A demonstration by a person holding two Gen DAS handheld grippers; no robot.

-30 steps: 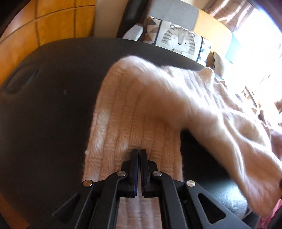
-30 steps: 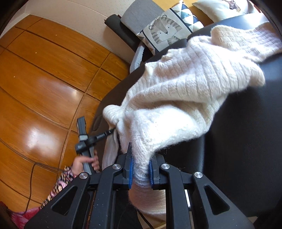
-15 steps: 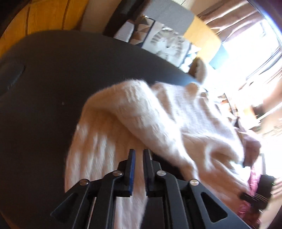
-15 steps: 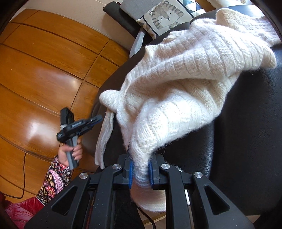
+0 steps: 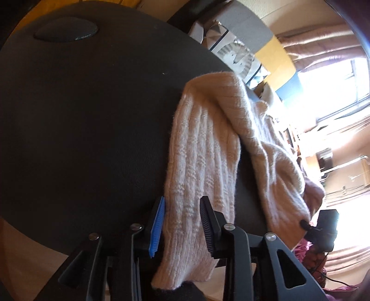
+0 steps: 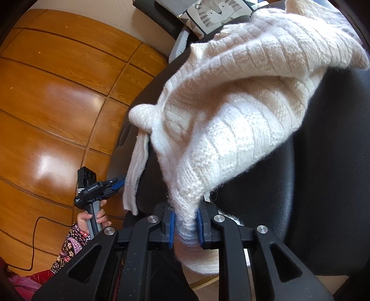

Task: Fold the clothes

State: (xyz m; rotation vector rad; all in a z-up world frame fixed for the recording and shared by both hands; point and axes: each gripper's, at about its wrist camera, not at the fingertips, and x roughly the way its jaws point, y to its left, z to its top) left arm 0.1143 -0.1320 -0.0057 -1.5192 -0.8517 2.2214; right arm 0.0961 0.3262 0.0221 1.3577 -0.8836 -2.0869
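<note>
Left gripper (image 5: 182,203): jaws have just been opening and stand apart; a strip of the sweater (image 5: 203,148) lies between them, but neither pad presses on it.
Right gripper (image 6: 186,214): jaws narrow, pinched on a bunched fold of the sweater (image 6: 242,97), which hangs below the blue pads.
Sweater: cream rib knit, draped over the black seat (image 5: 81,120); one long strip runs down past the seat's front edge, the rest is lifted in a fold toward the right gripper.
Seat: dark and smooth, bare to the left of the sweater in the left view.
Hand (image 6: 92,217): grips the left gripper's handle, just off the seat's edge, over the wood floor (image 6: 57,92).
Sleeve (image 6: 71,243): patterned, below that hand.
Cushion (image 6: 215,14): animal print, beyond the seat's far edge.
</note>
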